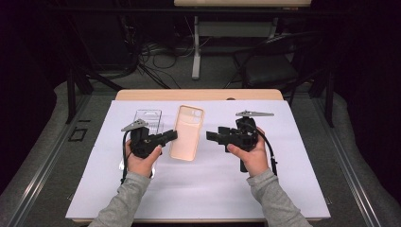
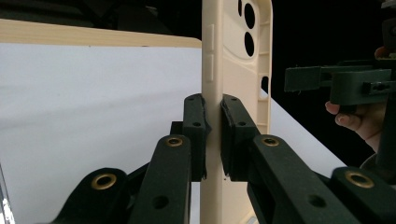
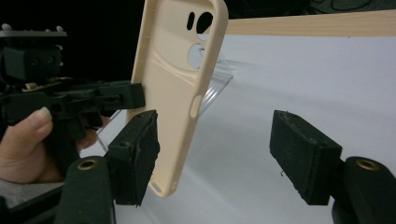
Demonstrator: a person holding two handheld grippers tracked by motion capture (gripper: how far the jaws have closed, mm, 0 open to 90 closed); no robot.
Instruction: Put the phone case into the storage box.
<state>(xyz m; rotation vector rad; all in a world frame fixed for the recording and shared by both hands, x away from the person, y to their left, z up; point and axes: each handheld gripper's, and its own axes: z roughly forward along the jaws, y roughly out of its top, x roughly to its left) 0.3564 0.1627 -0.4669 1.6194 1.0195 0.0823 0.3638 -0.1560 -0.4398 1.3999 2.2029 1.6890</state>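
Observation:
A beige phone case (image 1: 187, 132) with camera cut-outs is at the middle of the white sheet. My left gripper (image 1: 172, 136) is shut on its left long edge; in the left gripper view both pads (image 2: 194, 126) press that rim of the beige phone case (image 2: 233, 70). My right gripper (image 1: 210, 136) points at the opposite edge from the right, just short of it. In the right gripper view the jaws of my right gripper (image 3: 219, 149) stand wide open, with the beige phone case (image 3: 180, 84) close by the left pad (image 3: 142, 149) and no pad pressing it.
A clear phone case (image 1: 148, 120) lies flat behind my left gripper. The white sheet (image 1: 198, 189) covers most of the wooden table (image 1: 198, 94). A chair (image 1: 269, 66), a desk leg and cables are on the floor beyond the far edge.

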